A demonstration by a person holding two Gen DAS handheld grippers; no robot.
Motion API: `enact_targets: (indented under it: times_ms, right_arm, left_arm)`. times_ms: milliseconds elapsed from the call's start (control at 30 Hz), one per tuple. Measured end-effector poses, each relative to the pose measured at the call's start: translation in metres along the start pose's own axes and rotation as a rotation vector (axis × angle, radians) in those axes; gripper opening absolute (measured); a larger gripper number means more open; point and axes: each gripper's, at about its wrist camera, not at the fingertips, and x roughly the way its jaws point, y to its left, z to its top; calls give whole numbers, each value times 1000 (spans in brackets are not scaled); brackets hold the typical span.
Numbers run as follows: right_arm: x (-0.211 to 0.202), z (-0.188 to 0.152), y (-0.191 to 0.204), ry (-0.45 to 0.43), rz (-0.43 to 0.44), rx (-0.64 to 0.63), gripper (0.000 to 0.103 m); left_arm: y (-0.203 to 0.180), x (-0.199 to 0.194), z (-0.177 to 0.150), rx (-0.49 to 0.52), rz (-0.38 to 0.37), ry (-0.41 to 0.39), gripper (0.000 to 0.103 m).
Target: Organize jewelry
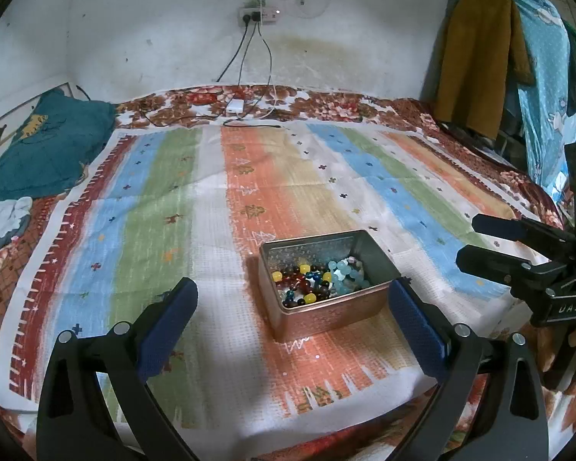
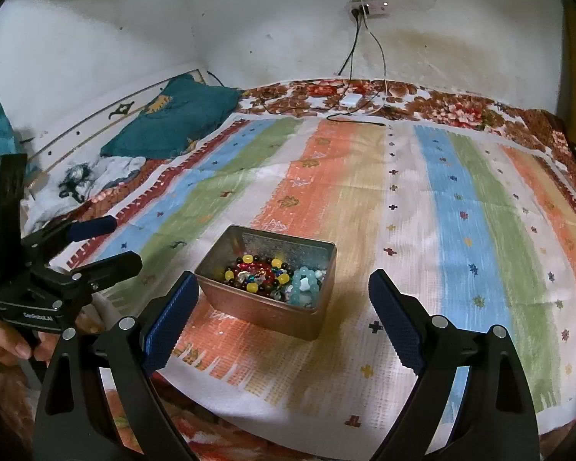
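Two grippers are observed above a striped cloth (image 1: 165,207) spread over a floral bedcover (image 1: 326,101). One open metal tin (image 1: 328,317) is seen standing on the cloth, on its orange and white bands. Inside the tin, a beaded bracelet of dark red, yellow and blue beads (image 1: 303,282) is noted on one side, and a pale blue bead bracelet (image 1: 345,272) is noted beside it, the two touching.

Left gripper (image 1: 293,322): the jaws are spread wide and nothing is held; the tin is framed between the blue finger pads (image 1: 416,330), with the right-hand pad just beside the tin's near corner. Whether contact is made cannot be told.

Right gripper (image 2: 280,315): the jaws are likewise spread wide and empty, with the tin lying between and just ahead of the pads (image 2: 171,319). In the left wrist view its fingers are seen parted, clear of the tin.

At the wall behind, a power strip (image 1: 258,14) with cables is recorded, and a teal pillow (image 1: 46,146) is recorded at the bed's far corner.
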Motion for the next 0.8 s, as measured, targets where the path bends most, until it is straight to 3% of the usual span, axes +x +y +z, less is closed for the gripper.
enact_targets:
  times_ms: [800]
  right_arm:
    - [2,0,5,15,-25,-13,91]
  left_arm:
    - [-4,0,-2,17,-11,3,97]
